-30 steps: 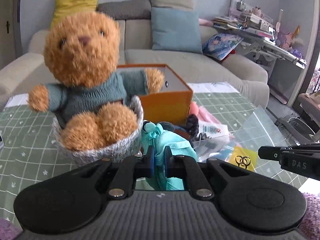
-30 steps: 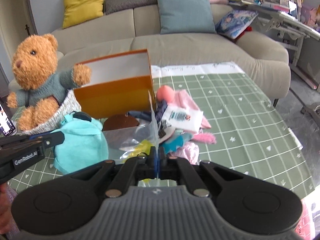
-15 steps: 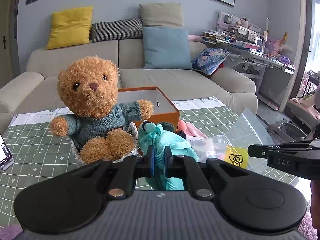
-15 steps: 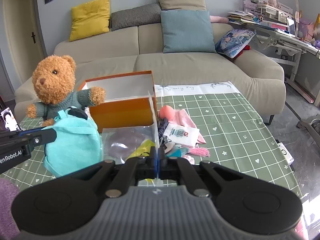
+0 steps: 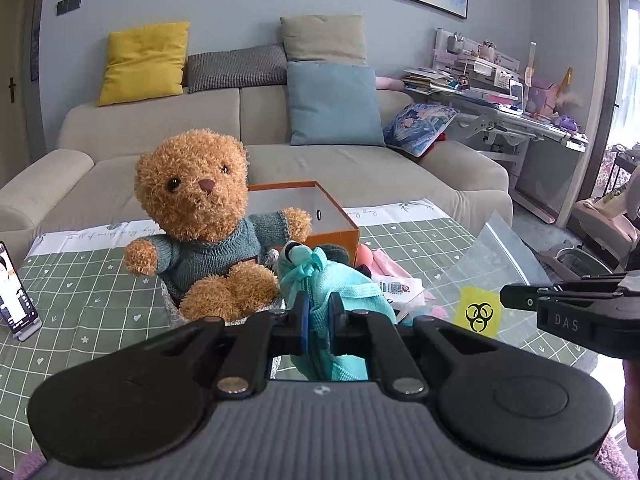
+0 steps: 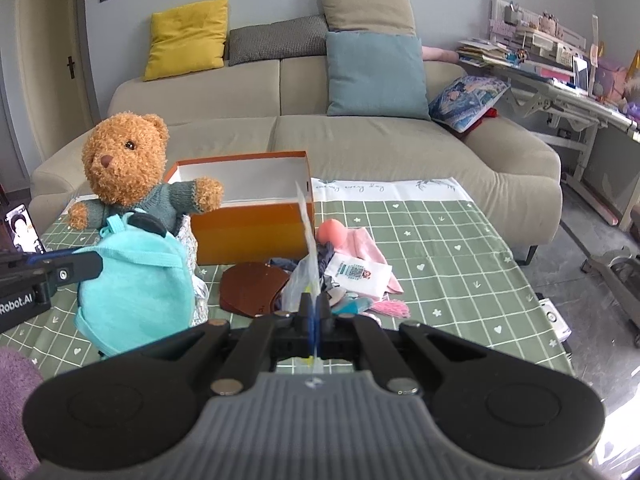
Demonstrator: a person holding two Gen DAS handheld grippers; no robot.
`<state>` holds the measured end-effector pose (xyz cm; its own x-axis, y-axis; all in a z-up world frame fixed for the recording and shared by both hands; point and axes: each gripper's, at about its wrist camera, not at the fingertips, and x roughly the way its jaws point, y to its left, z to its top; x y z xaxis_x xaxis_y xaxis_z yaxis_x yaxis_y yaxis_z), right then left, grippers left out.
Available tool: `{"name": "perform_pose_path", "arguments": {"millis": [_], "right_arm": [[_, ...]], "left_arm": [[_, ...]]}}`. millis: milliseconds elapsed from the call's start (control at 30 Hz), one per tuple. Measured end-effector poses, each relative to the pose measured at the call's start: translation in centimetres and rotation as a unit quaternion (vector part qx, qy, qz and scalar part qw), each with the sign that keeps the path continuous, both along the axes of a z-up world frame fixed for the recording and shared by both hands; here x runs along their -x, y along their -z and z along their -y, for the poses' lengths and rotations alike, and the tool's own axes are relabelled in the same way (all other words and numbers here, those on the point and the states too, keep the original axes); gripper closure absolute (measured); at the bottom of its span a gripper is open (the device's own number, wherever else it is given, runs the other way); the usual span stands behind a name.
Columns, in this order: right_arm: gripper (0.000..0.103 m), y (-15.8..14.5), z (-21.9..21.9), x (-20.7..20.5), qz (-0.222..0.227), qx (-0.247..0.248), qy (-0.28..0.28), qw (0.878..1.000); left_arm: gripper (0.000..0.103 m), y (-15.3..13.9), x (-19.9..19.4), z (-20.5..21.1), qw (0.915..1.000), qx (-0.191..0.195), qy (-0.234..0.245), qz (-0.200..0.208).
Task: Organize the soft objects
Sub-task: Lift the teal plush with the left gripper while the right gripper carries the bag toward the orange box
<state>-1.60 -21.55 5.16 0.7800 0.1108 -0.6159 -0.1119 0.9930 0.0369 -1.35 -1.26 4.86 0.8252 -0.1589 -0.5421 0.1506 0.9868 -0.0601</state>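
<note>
My left gripper (image 5: 318, 312) is shut on a small teal backpack (image 5: 340, 296), held above the table; it also shows in the right wrist view (image 6: 136, 288). My right gripper (image 6: 315, 312) is shut on a clear plastic zip bag (image 6: 308, 240), seen edge-on; in the left wrist view the clear bag (image 5: 492, 264) carries a yellow sticker. A brown teddy bear (image 5: 204, 220) in a teal sweater sits in a grey knitted basket (image 6: 188, 236). An open orange box (image 6: 248, 216) stands behind it.
A pile of soft items lies on the green checked tablecloth (image 6: 440, 240): a pink cloth (image 6: 360, 240), a white tagged packet (image 6: 358, 274), a brown leather piece (image 6: 252, 288). A phone (image 5: 14, 292) stands at the left. A beige sofa (image 6: 360, 136) lies beyond.
Both grippers have lifted and pulled back from the table with the backpack and the bag; the bear and box look smaller and farther.
</note>
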Motion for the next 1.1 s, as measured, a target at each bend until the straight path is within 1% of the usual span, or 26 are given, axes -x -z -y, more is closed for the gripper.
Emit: {"name": "perform_pose_path", "arguments": {"millis": [267,500,600,767,933,1100], "right_arm": [[0.103,-1.6,0.2,0.1,0.019,0.01,-0.01,1.0],[0.103,-2.7,0.9,-1.2,0.026,-0.001,-0.024,0.999],[0.103,-3.6,1.2,-2.2,0.029,-0.009,-0.032,0.999],[0.103,-4.7,1.7,-4.3,0.042,-0.009,-0.039,0.998],[0.103,-6.1,2.3,-6.8,0.057,-0.018,-0.046,0.997],[0.103,-7.6,2.2,-9.9,0.077,-0.013,-0.053,0.996]], "left_arm": [[0.093,-1.3,-0.1,0.1,0.9999,-0.002,0.008,0.011],[0.093,-2.3,-1.4,0.4,0.9997,-0.007,0.019,0.016],[0.093,-2.6,-2.2,0.5,0.9994,-0.004,0.031,0.015],[0.093,-4.0,-4.6,1.1,0.9978,-0.007,0.063,0.019],[0.093,-6.1,-7.8,1.7,0.9951,-0.003,0.095,0.027],[0.093,-8.3,-11.3,2.2,0.9919,-0.007,0.122,0.035]]}}
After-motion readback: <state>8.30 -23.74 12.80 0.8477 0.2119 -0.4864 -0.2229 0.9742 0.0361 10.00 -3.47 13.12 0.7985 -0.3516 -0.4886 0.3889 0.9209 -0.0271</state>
